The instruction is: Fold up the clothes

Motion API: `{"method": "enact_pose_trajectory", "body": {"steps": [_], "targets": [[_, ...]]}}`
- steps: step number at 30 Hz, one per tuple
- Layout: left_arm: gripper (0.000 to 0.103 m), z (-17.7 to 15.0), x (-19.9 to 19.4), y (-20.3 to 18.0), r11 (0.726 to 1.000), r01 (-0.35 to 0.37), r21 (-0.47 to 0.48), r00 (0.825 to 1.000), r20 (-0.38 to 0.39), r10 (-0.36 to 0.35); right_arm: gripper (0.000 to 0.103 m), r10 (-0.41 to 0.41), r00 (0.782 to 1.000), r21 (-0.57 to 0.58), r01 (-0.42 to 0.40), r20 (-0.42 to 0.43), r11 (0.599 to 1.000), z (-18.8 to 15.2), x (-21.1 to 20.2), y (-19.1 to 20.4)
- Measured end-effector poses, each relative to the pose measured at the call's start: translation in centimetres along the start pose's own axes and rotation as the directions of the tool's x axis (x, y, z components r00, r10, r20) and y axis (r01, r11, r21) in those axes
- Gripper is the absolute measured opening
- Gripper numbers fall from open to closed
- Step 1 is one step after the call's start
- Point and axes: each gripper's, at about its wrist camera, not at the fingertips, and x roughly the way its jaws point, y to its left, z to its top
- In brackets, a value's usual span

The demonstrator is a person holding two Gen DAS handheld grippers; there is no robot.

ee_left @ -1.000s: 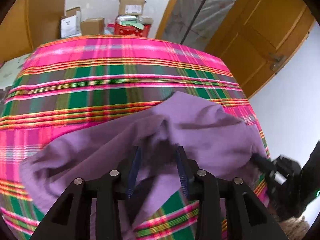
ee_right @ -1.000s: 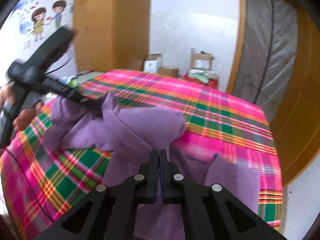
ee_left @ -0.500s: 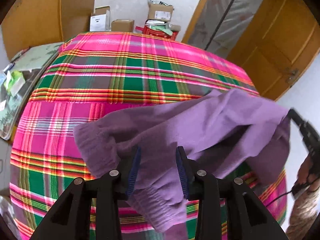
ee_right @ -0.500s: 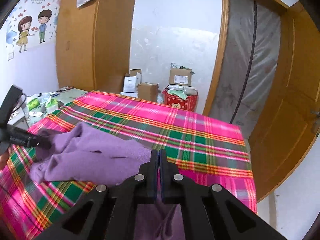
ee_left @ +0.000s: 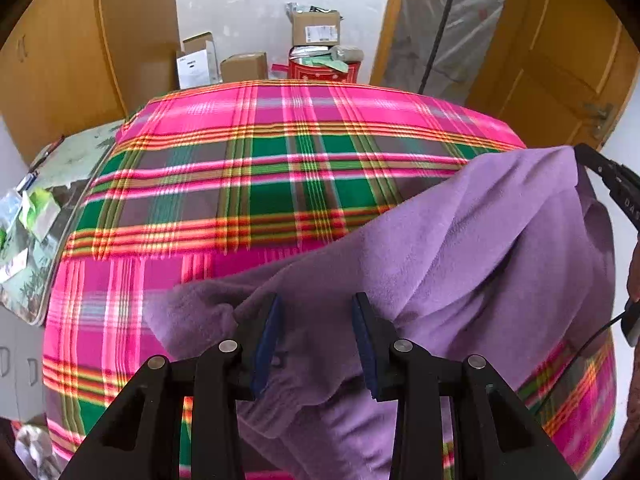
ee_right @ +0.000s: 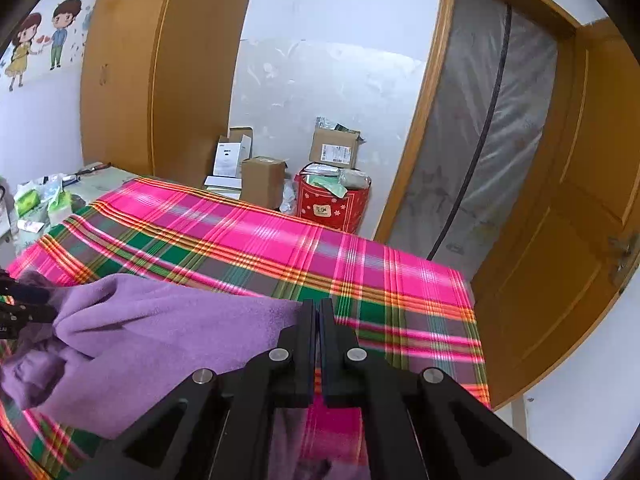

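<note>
Little writing can be read: a white box behind the bed carries a dark label too small to make out, the upper cardboard box has a white shipping label with illegible print, and the red bucket bears a small white tag with two unreadable characters. Letters on the right tongs' side in the left wrist view are cut off at the edge.

The purple fleece garment hangs stretched over the near part of the bed, which is covered by a pink-and-green plaid blanket. The left tongs stand partly apart with a bunched fold of the garment between the blue pads; whether the pads press it I cannot tell. The right tongs are closed tight, pinching a thin edge of the garment, which drapes down below them.

A second cardboard box stands beside the white one. Left of the bed, a bedside surface holds green-and-white packets and a pen. A cartoon wall sticker of two children sits on the left wall, next to a wooden wardrobe. A plastic-covered doorway and a wooden door stand to the right.

The far half of the blanket lies bare.
</note>
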Motion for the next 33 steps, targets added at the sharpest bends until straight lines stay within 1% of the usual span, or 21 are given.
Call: {"method": "enact_pose_trajectory", "body": {"steps": [3,7,11,13,15,18,19,20,21,23,25,29,33], "targets": [[0.038,1.1,0.7,0.2,1.000,-0.019,-0.004,1.000,0.007,0.019,0.001,-0.017,1.000,-0.019,0.017,-0.023,1.000,0.5,1.6,0.2],[0.038,2.3,1.4,0.5,1.000,-0.028,-0.006,1.000,0.015,0.028,0.001,-0.018,0.998,-0.018,0.017,-0.067,1.000,0.6,3.7,0.0],[0.038,2.7,1.9,1.3,0.999,-0.003,-0.034,1.000,0.021,0.004,0.002,-0.016,0.993,-0.028,0.013,-0.115,1.000,-0.2,5.0,0.4],[0.038,2.6,1.5,1.9,0.999,0.016,-0.051,0.999,0.036,-0.014,0.002,-0.006,0.990,-0.011,0.005,-0.138,1.000,-0.5,5.1,0.4],[0.038,2.3,0.7,2.4,0.998,0.018,-0.066,0.998,0.058,-0.014,0.002,0.004,0.988,0.013,-0.002,-0.154,1.000,-0.7,5.0,0.2],[0.038,1.4,-1.3,3.2,0.995,0.022,-0.094,0.995,0.103,-0.013,0.004,0.016,0.990,0.068,-0.007,-0.140,0.998,-0.8,3.4,-0.4],[0.038,0.9,-2.0,3.3,0.994,0.026,-0.103,0.994,0.108,-0.015,0.007,0.018,0.991,0.082,-0.007,-0.132,0.997,-0.9,2.8,-0.6],[0.038,0.2,-2.5,3.5,0.994,0.030,-0.107,0.994,0.108,-0.019,0.010,0.024,0.992,0.095,-0.013,-0.123,0.995,-0.9,2.0,-0.7],[0.038,-0.4,-3.0,3.7,0.993,0.035,-0.112,0.994,0.108,-0.023,0.011,0.035,0.993,0.106,-0.024,-0.111,0.994,-1.1,1.1,-0.7],[0.038,-1.6,-3.8,4.1,0.992,0.040,-0.121,0.994,0.106,-0.028,0.012,0.054,0.994,0.123,-0.043,-0.090,0.991,-1.3,-0.6,-0.5],[0.038,-3.0,-4.2,4.3,0.991,0.027,-0.129,0.996,0.090,-0.016,0.012,0.076,0.995,0.123,-0.067,-0.065,0.990,-1.6,-2.2,0.1],[0.038,-5.4,-4.5,4.9,0.983,0.073,-0.168,0.996,0.066,-0.063,0.014,0.130,0.991,0.094,-0.126,-0.035,0.988,-2.9,-4.9,2.2],[0.038,-7.8,-4.5,5.0,0.971,0.121,-0.205,0.992,0.047,-0.114,0.014,0.200,0.979,0.100,-0.195,-0.043,0.976,-4.9,-6.2,4.3]]}}
